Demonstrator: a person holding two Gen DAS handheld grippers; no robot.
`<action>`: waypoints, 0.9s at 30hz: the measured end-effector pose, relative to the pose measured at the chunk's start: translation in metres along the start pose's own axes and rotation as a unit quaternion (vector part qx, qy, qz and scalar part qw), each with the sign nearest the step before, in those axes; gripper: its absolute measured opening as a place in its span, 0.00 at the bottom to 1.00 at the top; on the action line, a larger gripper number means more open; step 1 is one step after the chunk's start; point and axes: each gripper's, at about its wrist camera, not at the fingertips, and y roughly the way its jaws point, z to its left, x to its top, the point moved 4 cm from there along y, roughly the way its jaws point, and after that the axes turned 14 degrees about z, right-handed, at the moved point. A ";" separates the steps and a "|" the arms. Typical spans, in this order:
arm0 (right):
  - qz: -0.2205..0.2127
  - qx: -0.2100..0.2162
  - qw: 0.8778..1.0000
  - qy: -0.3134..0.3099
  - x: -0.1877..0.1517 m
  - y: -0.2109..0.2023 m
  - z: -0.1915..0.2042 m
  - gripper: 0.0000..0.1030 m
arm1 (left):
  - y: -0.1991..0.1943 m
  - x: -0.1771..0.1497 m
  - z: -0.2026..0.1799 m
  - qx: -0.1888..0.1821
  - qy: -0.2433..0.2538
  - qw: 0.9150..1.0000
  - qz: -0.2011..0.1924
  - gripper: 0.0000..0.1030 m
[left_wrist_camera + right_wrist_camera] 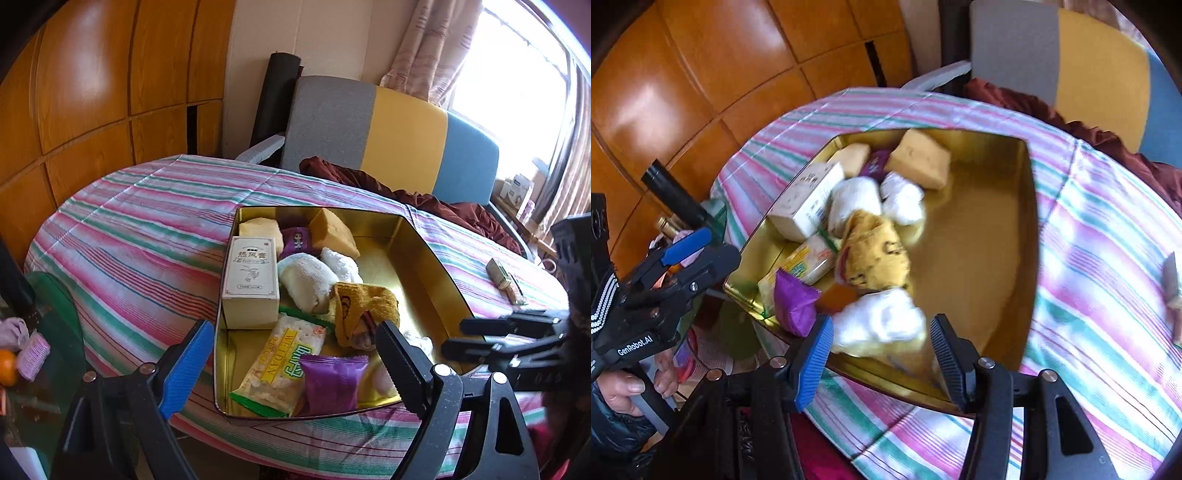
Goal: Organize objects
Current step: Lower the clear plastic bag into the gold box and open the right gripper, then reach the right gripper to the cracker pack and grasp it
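My right gripper (879, 354) jaws apart over white bundle (882, 321), left gripper (291, 354) wide apart, gold tin (424, 251) long axis six-to-twelve o'clock, white box (251, 280) pointing twelve.

The tin (424, 258) is gold. In it lie a white box (251, 284), a purple packet (332, 382) and a mustard cloth (365, 306); under it, a pink-green-white striped tablecloth (140, 229).
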 end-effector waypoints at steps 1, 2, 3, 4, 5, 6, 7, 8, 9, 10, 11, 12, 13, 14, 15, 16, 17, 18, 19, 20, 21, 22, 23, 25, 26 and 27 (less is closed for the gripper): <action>-0.005 -0.005 1.000 0.004 -0.001 -0.006 -0.002 0.54 | 0.000 0.000 -0.003 0.001 0.004 1.000 0.000 0.87; -0.011 -0.011 1.000 0.008 -0.002 -0.011 -0.006 0.54 | -0.001 0.000 -0.006 0.002 0.008 1.000 0.000 0.87; -0.015 -0.016 1.000 0.011 -0.001 -0.013 -0.009 0.54 | -0.001 0.000 -0.009 0.003 0.013 1.000 0.000 0.87; -0.018 -0.019 1.000 0.015 -0.002 -0.017 -0.016 0.54 | -0.002 0.001 -0.014 0.004 0.018 1.000 0.000 0.87; -0.021 -0.023 0.999 0.019 -0.003 -0.020 -0.021 0.54 | -0.002 0.001 -0.017 0.004 0.023 1.000 0.000 0.87; -0.023 -0.027 0.999 0.024 -0.004 -0.022 -0.025 0.54 | -0.003 0.001 -0.021 0.004 0.028 1.000 0.000 0.87; -0.025 -0.032 0.999 0.029 -0.006 -0.025 -0.032 0.54 | -0.003 0.000 -0.025 0.005 0.033 0.999 0.000 0.87; -0.026 -0.037 0.998 0.035 -0.008 -0.027 -0.038 0.54 | -0.003 0.000 -0.029 0.005 0.038 0.999 0.000 0.87; -0.027 -0.042 0.998 0.041 -0.010 -0.031 -0.044 0.54 | -0.003 0.000 -0.032 0.004 0.043 0.999 0.001 0.87; -0.028 -0.046 0.997 0.047 -0.013 -0.033 -0.051 0.54 | -0.003 0.000 -0.036 0.003 0.048 0.999 0.002 0.87; -0.028 -0.050 0.997 0.054 -0.015 -0.035 -0.058 0.54 | -0.003 0.000 -0.039 0.003 0.053 0.999 0.003 0.87; -0.029 -0.053 0.996 0.062 -0.018 -0.037 -0.066 0.54 | -0.002 -0.001 -0.043 0.002 0.058 0.998 0.005 0.87; -0.029 -0.058 0.996 0.070 -0.020 -0.039 -0.073 0.54 | -0.002 -0.001 -0.047 0.001 0.063 0.998 0.006 0.87; -0.029 -0.062 0.995 0.078 -0.023 -0.041 -0.081 0.54 | -0.002 -0.001 -0.051 0.000 0.068 0.998 0.006 0.87; -0.030 -0.065 0.994 0.086 -0.025 -0.043 -0.089 0.54 | -0.001 0.000 -0.054 0.000 0.072 0.997 0.007 0.87; -0.030 -0.069 0.993 0.095 -0.028 -0.044 -0.098 0.54 | -0.001 0.000 -0.058 -0.001 0.078 0.997 0.007 0.87; -0.031 -0.072 0.992 0.103 -0.030 -0.046 -0.106 0.54 | -0.001 -0.001 -0.062 -0.002 0.082 0.997 0.008 0.87; -0.031 -0.075 0.990 0.111 -0.032 -0.047 -0.114 0.54 | -0.001 -0.001 -0.066 -0.003 0.088 0.996 0.008 0.87; -0.031 -0.079 0.989 0.122 -0.035 -0.049 -0.123 0.54 | -0.001 0.000 -0.071 -0.004 0.093 0.996 0.009 0.87; -0.031 -0.081 0.988 0.131 -0.037 -0.051 -0.131 0.54 | 0.000 0.000 -0.076 -0.005 0.098 0.995 0.009 0.87; -0.031 -0.085 0.986 0.141 -0.040 -0.053 -0.139 0.54 | 0.000 0.000 -0.080 -0.007 0.103 0.995 0.010 0.87; -0.030 -0.089 0.984 0.152 -0.042 -0.054 -0.148 0.54 | 0.001 0.001 -0.086 -0.009 0.109 0.994 0.011 0.87; -0.030 -0.093 0.982 0.163 -0.045 -0.056 -0.157 0.54 | 0.002 0.002 -0.090 -0.010 0.114 0.993 0.011 0.87; -0.028 -0.104 0.977 0.185 -0.050 -0.060 -0.174 0.54 | 0.003 0.004 -0.101 -0.013 0.126 0.992 0.012 0.87; -0.028 -0.110 0.974 0.195 -0.052 -0.063 -0.184 0.54 | 0.004 0.004 -0.106 -0.015 0.131 0.991 0.012 0.87; -0.027 -0.116 0.971 0.205 -0.054 -0.065 -0.193 0.54 | 0.005 0.005 -0.111 -0.018 0.136 0.990 0.013 0.87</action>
